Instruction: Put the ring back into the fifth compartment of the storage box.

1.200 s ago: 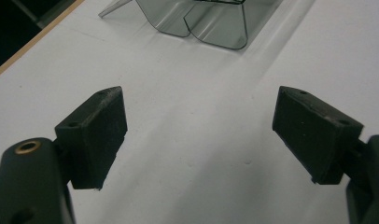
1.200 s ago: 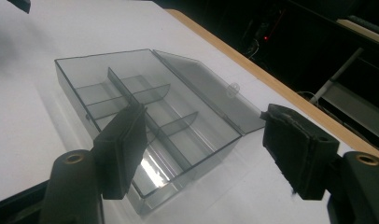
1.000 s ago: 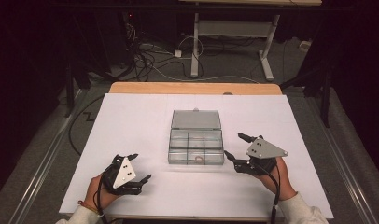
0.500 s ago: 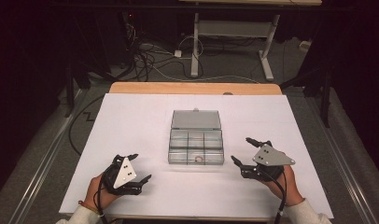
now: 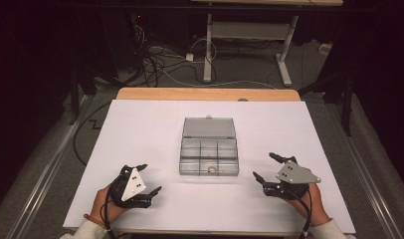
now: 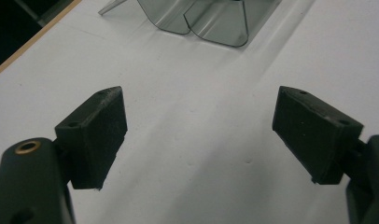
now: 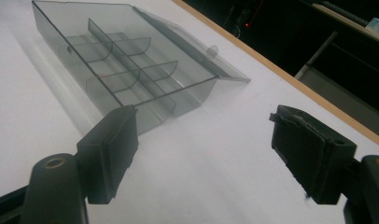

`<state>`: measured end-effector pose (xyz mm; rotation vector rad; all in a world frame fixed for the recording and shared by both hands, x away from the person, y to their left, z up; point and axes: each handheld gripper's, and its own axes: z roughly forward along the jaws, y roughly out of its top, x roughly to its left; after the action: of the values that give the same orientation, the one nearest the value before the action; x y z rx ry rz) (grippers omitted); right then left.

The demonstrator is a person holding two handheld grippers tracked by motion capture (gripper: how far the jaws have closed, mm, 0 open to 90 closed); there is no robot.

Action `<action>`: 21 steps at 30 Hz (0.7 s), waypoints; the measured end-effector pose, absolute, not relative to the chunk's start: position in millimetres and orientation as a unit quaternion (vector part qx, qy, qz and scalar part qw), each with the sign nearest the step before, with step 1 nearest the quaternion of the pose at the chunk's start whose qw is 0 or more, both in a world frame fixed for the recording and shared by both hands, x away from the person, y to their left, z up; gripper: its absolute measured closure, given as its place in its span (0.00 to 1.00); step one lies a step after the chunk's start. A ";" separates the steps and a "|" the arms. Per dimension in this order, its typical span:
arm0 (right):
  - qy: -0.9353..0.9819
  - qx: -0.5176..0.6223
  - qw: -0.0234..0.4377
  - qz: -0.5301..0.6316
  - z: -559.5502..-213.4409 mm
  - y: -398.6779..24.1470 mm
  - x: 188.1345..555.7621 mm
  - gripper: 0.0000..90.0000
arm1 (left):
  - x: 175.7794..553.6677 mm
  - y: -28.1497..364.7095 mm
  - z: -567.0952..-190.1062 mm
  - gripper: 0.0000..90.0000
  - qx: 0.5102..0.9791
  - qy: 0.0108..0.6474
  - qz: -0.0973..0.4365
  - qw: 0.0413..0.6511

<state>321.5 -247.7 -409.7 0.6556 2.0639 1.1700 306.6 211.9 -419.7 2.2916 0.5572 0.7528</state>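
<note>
Clear grey plastic forms the box (image 5: 209, 157), which is set open at the middle of the white table (image 5: 140, 129), its lid (image 5: 208, 127) laid back on the far side. A small ring (image 5: 211, 170) is seen in a near compartment. The left gripper (image 5: 146, 180) is held wide, with nothing between its jaws, near the table's front edge and well apart from the box. The right gripper (image 5: 265, 168) is likewise held wide and empty, just off the box's near right corner.
</note>
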 end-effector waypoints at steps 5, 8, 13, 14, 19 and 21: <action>0.794 0.254 0.335 0.440 -418.0 -252.2 318.8 0.26 | 307.6 211.9 -420.3 0.19 0.875 0.213 0.286 0.328; 0.795 0.252 0.337 0.437 -422.1 -253.9 317.1 0.26 | 308.3 211.8 -420.7 0.19 0.875 0.214 0.286 0.328; 0.795 0.252 0.341 0.434 -427.8 -257.1 313.8 0.26 | 308.9 211.9 -421.6 0.19 0.875 0.216 0.284 0.328; 0.794 0.254 0.339 0.435 -428.9 -258.0 313.0 0.26 | 309.1 211.8 -421.7 0.19 0.875 0.216 0.284 0.328; 0.795 0.260 0.333 0.436 -433.5 -263.6 309.1 0.26 | 311.0 211.9 -422.9 0.19 0.874 0.220 0.278 0.331; 0.793 0.266 0.330 0.438 -435.6 -266.5 308.1 0.26 | 311.8 212.0 -423.3 0.19 0.874 0.224 0.276 0.332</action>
<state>308.1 -266.5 -435.6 0.6953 2.0744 1.1448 311.8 212.0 -423.3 2.2834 0.5842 0.7213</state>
